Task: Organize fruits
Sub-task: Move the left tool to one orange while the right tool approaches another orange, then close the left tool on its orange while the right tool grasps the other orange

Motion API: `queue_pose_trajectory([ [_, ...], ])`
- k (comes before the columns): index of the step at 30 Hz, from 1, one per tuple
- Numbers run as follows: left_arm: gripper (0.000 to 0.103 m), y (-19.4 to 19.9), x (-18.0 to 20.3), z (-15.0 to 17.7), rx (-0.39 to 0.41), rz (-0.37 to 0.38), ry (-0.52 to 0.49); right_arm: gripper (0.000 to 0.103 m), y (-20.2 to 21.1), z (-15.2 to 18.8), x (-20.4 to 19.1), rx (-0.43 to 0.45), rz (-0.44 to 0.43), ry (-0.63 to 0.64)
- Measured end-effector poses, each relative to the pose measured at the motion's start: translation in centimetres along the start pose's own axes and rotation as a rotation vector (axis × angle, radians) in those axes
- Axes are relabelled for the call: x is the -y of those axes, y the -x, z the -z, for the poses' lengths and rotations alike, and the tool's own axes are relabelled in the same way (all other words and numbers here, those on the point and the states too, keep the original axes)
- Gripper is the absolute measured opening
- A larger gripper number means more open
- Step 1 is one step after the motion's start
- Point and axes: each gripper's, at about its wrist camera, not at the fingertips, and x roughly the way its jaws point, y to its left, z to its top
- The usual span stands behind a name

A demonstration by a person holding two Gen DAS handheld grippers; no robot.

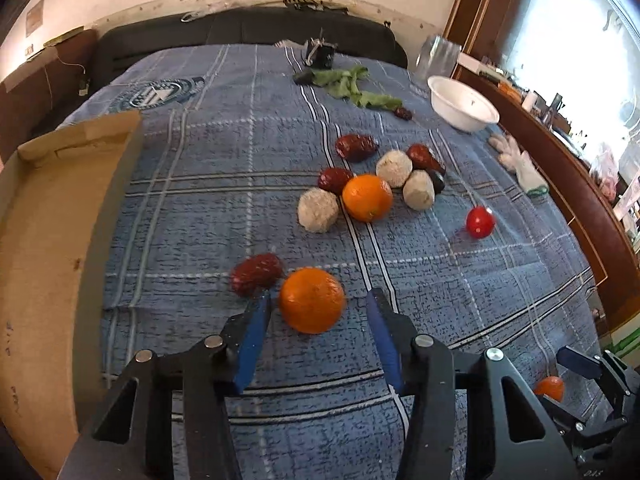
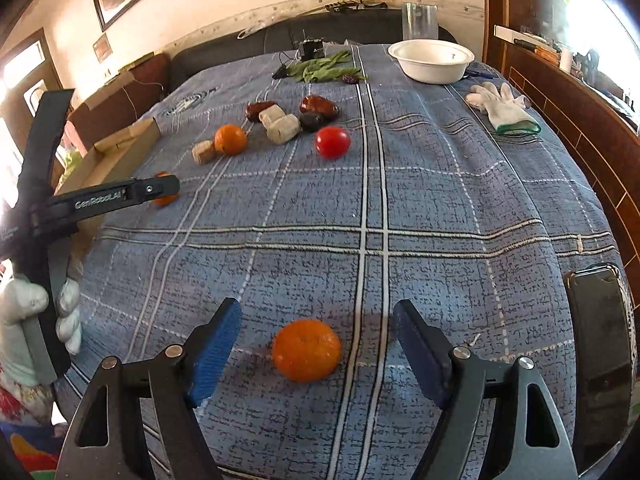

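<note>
Blue plaid cloth (image 1: 180,208) strewn with fruit.
Each spread, empty gripper, left (image 1: 319,303) and right (image 2: 318,326), frames its own orange (image 1: 312,300) (image 2: 306,350) between its fingertips, untouched.

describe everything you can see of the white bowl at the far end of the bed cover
The white bowl is round, wide and shallow, with a thin rolled rim, and looks like plastic or foam. It stands upright and looks empty apart from a small dark speck inside. It sits on the blue checked cover at its far right end, in front of a clear glass jar, with a white glove lying nearer. No fruit touches it, and neither gripper is near it.
</note>
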Motion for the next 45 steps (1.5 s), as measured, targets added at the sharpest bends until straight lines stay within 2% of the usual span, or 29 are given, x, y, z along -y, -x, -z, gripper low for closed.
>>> queue_pose_trajectory([
  [2,0.049,-0.3,0.3,0.0,0.003,-0.021,-0.017,0.074,-0.1,0.2,0.0,-0.009,0.002,0.003],
  [4,0.049,-0.3,0.6,0.0,0.003,-0.031,-0.032,0.063,-0.2,0.4,0.0,-0.016,0.008,0.01],
  [5,0.045,-0.3,0.6,0.0,0.004,-0.033,-0.036,0.06,-0.2,0.4,-0.1,-0.014,0.017,0.015],
  [6,0.034,-0.2,0.6,0.0,0.006,-0.037,-0.036,0.055,-0.2,0.4,-0.2,-0.015,0.023,0.018],
  [7,0.03,-0.2,0.5,0.1,0.006,-0.035,-0.033,0.051,-0.1,0.5,-0.2,-0.015,0.019,0.02],
  [8,0.03,0.0,0.2,0.1,0.004,-0.018,-0.02,0.05,-0.1,0.5,-0.2,-0.015,0.011,0.018],
  [10,0.03,0.3,-0.1,0.2,0.012,-0.009,-0.007,0.04,0.0,0.5,-0.2,-0.015,0.015,0.019],
  [13,0.03,1.3,-0.3,0.4,0.035,-0.01,-0.003,0.036,0.2,0.4,-0.5,-0.012,0.021,0.017],
  [20,0.03,6.3,-1.5,1.0,0.106,0.026,0.012,0.035,1.5,-0.6,-2.9,0.026,-0.031,0.051],
  [28,0.03,13.1,-6.6,2.0,0.21,0.036,0.112,0.035,3.8,-3.0,-8.2,0.101,-0.13,0.143],
  [32,0.03,15.6,-9.3,1.2,0.251,0.005,0.134,0.035,4.6,-5.4,-10.9,0.138,-0.217,0.138],
  [37,0.03,18.2,-13.4,-1.3,0.28,-0.033,0.167,0.035,4.4,-10.1,-13.8,0.191,-0.391,0.08],
  [40,0.03,19.2,-15.2,-2.4,0.308,-0.088,0.167,0.036,3.1,-12.7,-15.7,0.218,-0.393,0.045],
  [43,0.03,19.6,-16.9,-3.7,0.317,-0.119,0.166,0.036,0.8,-15.0,-17.2,0.165,-0.402,-0.012],
  [45,0.03,19.1,-18.4,-4.7,0.308,-0.137,0.174,0.036,-1.0,-16.4,-17.6,0.096,-0.487,-0.086],
])
